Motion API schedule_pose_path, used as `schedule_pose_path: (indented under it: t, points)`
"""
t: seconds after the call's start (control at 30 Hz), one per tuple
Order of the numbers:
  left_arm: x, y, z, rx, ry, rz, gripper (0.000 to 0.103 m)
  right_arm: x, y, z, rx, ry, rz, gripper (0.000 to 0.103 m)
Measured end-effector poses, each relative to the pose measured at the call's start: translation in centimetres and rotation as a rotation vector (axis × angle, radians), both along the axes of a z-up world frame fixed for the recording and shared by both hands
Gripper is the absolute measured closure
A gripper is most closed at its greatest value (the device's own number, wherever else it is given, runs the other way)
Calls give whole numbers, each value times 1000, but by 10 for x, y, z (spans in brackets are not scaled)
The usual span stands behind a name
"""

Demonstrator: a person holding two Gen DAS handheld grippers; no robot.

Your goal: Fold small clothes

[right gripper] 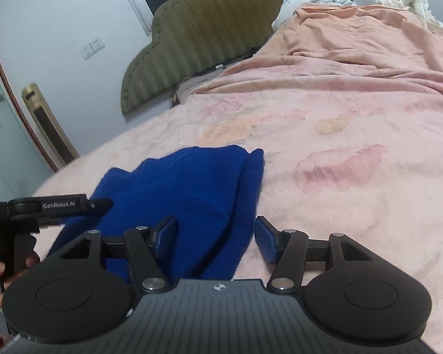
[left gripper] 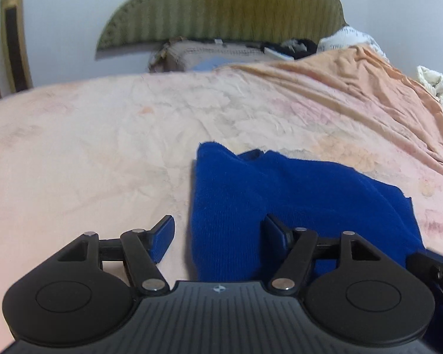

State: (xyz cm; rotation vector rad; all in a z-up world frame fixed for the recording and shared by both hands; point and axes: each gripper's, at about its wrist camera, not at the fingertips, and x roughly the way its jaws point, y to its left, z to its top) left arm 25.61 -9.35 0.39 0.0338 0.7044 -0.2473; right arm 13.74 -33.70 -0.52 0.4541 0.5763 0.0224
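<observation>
Blue knit garment lies folded on pink bed blanket, near edge closest to cameras. Left gripper jaws apart, nothing clamped; its right finger over blue cloth, left finger over blanket. Right gripper likewise parted, empty, straddling garment's right edge. Green headboard behind bed.

Royal-blue knit garment; pale pink bed blanket with faded floral print; olive-green ribbed headboard; black claws, blue pads.
</observation>
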Motion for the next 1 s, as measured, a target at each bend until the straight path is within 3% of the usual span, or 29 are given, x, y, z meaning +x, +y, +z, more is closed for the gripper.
schedule_pose_path:
  t: [0.13,0.27,0.33,0.43,0.5,0.63,0.77,0.9,1.0]
  points:
    - [-53,-1,17,42,-89,-5,37,-15,18,16,-142,-88,-21,42]
    - [-100,-2,13,91,-113,-30,34,-28,42,33,-215,-234,102,38]
    - [-112,-2,4,122,-113,-25,34,-27,52,33,-209,-225,207,33]
    - [-122,5,-11,125,-76,-22,32,-17,66,21,-279,-102,261,27]
    - [-126,9,-14,109,-59,-25,32,-9,69,14,-322,-38,236,23]
    - [-143,12,-10,156,-96,-28,29,-9,57,12,-259,-27,193,4]
    - [-166,23,-9,147,-96,-21,28,-10,39,8,-164,-15,93,4]
    - [-185,36,-11,142,-97,-9,22,-40,20,3,-109,-21,-110,3]
    - [-193,43,-14,119,-52,-13,22,-67,17,3,-92,-22,-202,1]
